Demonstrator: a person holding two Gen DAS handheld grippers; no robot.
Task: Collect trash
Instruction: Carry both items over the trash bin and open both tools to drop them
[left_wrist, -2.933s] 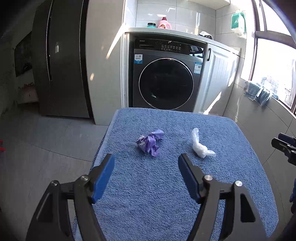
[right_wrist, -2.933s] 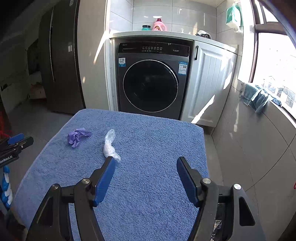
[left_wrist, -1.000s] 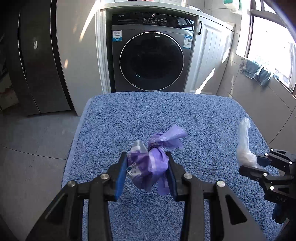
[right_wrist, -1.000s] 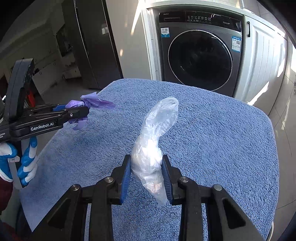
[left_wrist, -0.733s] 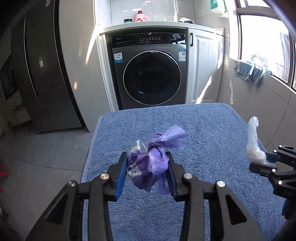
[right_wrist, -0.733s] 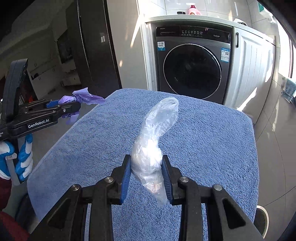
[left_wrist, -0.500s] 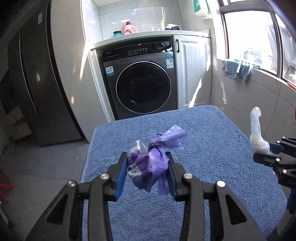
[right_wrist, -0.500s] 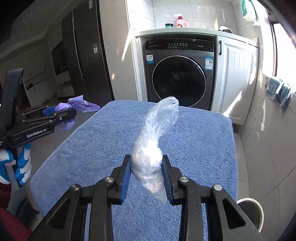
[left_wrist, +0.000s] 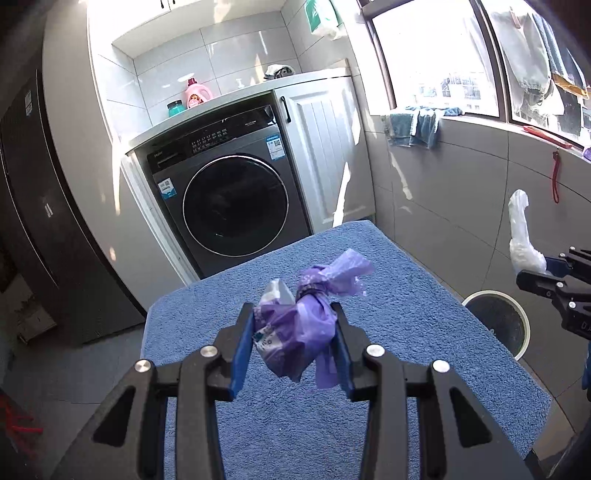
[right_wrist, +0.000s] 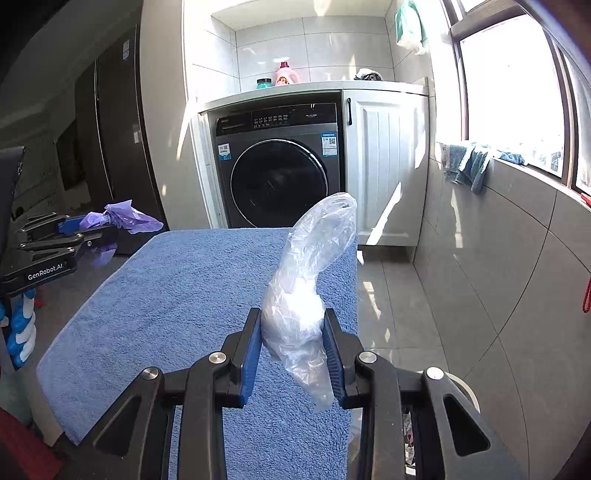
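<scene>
Two pieces of trash are held clear of the blue towel-covered surface (left_wrist: 424, 306), one in each hand-held gripper. The left hand-held gripper (left_wrist: 293, 341) is seen pinching a knotted purple bag (left_wrist: 301, 328) at lower centre of the left wrist view, its knot and tail pointing up and to the right. The right hand-held gripper (right_wrist: 291, 341) is pressed onto the bulged lower part of a clear bag (right_wrist: 306, 280), whose long axis runs upward and leans right toward the centre of the right wrist view.

The coming move is judged to turn on the bin (left_wrist: 496, 321), a dark round opening with a pale rim on the floor just past the surface's right edge, at right of centre in the left wrist view. In that view the clear bag (left_wrist: 521, 236) is seen at the right edge, above and slightly right of the bin, while the purple bag lies well to its left, over the surface. The right hand-held gripper is therefore judged the nearer. In the right wrist view only a pale arc of the bin's rim (right_wrist: 467, 393) shows at lower right, behind the gripper's arm.

Nothing is seen standing between either bag and the bin; the surface's right edge would have to be crossed by the purple bag. A washer (left_wrist: 229, 199) stands beyond, and cloths (right_wrist: 467, 164) hang from the sill.
</scene>
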